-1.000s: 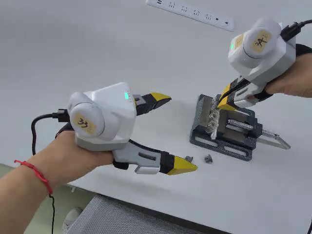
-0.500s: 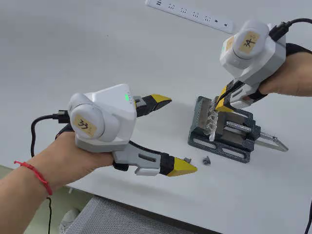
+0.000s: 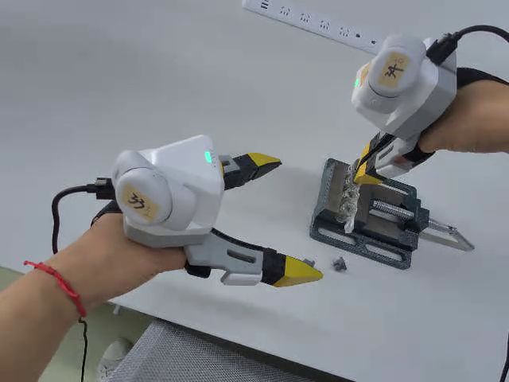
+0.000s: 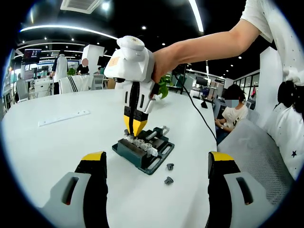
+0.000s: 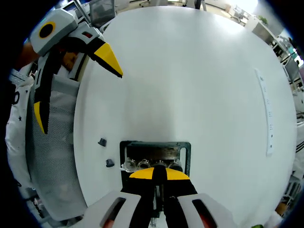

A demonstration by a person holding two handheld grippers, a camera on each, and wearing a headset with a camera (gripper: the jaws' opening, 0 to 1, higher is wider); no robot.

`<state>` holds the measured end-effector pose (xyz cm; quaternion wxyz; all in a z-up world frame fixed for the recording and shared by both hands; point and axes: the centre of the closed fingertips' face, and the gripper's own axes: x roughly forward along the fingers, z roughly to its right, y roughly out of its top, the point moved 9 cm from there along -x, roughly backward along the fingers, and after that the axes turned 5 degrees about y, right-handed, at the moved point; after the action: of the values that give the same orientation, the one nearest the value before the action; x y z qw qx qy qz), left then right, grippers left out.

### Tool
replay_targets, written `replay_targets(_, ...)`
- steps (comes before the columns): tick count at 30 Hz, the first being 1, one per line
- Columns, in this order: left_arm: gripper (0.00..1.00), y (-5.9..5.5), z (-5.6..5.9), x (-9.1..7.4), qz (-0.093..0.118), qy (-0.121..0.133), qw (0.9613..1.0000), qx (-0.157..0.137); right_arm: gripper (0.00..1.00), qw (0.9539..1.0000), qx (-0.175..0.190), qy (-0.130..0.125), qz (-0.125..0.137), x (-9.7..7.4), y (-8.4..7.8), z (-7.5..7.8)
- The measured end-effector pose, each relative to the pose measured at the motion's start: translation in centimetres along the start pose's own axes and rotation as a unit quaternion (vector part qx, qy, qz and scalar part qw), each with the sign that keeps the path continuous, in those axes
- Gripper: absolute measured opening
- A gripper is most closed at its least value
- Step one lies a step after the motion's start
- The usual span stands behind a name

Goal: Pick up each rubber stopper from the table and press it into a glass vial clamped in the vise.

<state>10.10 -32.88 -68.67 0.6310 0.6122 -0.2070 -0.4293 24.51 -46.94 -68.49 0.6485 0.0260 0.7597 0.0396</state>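
Left gripper (image 3: 289, 218) is held in the left hand (image 3: 119, 259) low at the near edge of the white tabletop (image 3: 159, 79), up off the surface, jaws wide apart with nothing between them and the yellow tips pointing toward the vise (image 3: 367, 216). Right gripper (image 3: 366, 173) is held in the right hand (image 3: 469, 119), pointing down over the far end of the vise, jaws together. The tips sit right at the row of clear glass vials (image 3: 347, 199) clamped in the vise. Cannot tell whether anything is pinched between the tips or whether they actually touch a vial. In the right gripper view the two yellow tips meet at the vial row, just over the mouths. The vise is dark grey and sits flat on the tabletop, its screw handle sticking out to the side away from the left gripper. Two loose stoppers lie on the tabletop just beside the vise base on the near side, apart from each other and from the vise: first stopper (image 4: 169, 166) closer to the base, second stopper (image 4: 168, 180) a bit further out. In the head view one stopper lies near the lower left jaw tip, not touching it. White power strip (image 3: 314, 19) lies at the far edge of the tabletop, well apart from the vise.
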Motion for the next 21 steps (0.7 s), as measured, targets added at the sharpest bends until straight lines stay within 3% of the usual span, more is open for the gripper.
replay_targets(10,0.87,0.4,0.3,0.6,0.0,-0.006,1.0,0.004,0.01,0.9999,-0.007,-0.012,-0.003,0.2,0.1,-0.1)
replay_targets(16,0.87,0.8,0.5,0.4,-0.002,-0.009,0.9999,0.012,0.01,0.9997,0.011,-0.005,0.021,-0.1,-0.3,-0.1)
replay_targets(21,0.87,1.4,0.9,0.1,-0.008,-0.01,0.9997,0.021,0.02,0.9993,0.003,-0.018,0.033,-0.3,-0.6,-0.7)
